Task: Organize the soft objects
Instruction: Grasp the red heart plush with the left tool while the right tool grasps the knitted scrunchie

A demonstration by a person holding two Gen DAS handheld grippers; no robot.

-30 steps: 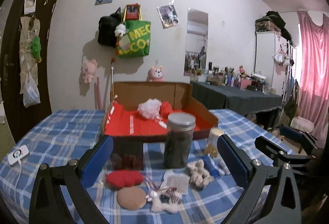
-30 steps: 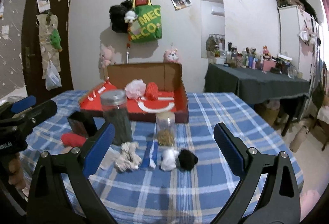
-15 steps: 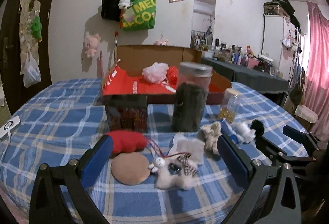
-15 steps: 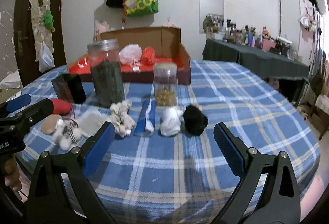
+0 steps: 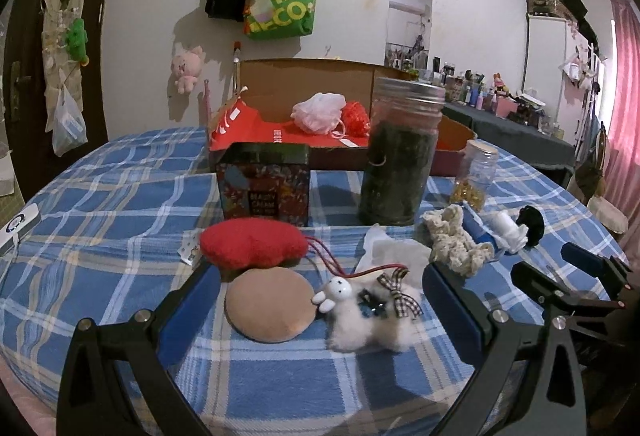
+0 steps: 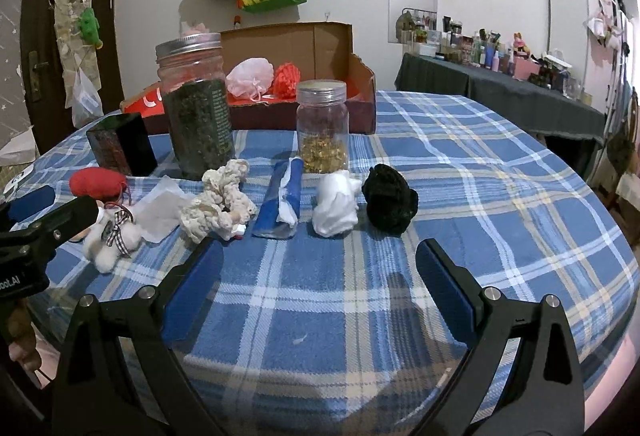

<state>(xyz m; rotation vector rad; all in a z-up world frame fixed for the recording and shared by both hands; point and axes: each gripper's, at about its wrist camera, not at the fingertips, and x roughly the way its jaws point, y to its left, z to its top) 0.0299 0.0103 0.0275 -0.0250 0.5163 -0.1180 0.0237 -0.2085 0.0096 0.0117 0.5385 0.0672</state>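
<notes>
My left gripper [image 5: 320,310] is open and empty, low over the table, its jaws either side of a tan round puff [image 5: 270,310] and a white fluffy toy with a checked bow [image 5: 368,320]. A red plush [image 5: 254,242] lies just beyond. My right gripper [image 6: 318,288] is open and empty, short of a row of soft things: a cream knit piece [image 6: 218,204], a blue-and-white roll [image 6: 282,204], a white bundle [image 6: 336,206] and a black bundle [image 6: 390,200]. An open cardboard box [image 5: 320,140] at the back holds a pink mesh pouf [image 5: 318,112] and a red pouf [image 5: 356,116].
A tall dark jar [image 5: 400,152], a small glass jar [image 6: 323,126] and a dark patterned box [image 5: 264,184] stand between the soft things and the cardboard box. A white tissue [image 5: 394,252] lies on the blue checked cloth [image 6: 460,176]. A white device [image 5: 18,226] sits at the left edge.
Both grippers have come down and forward toward the table. The soft things now lie close in front of the open jaws. Nothing on the table has moved.
</notes>
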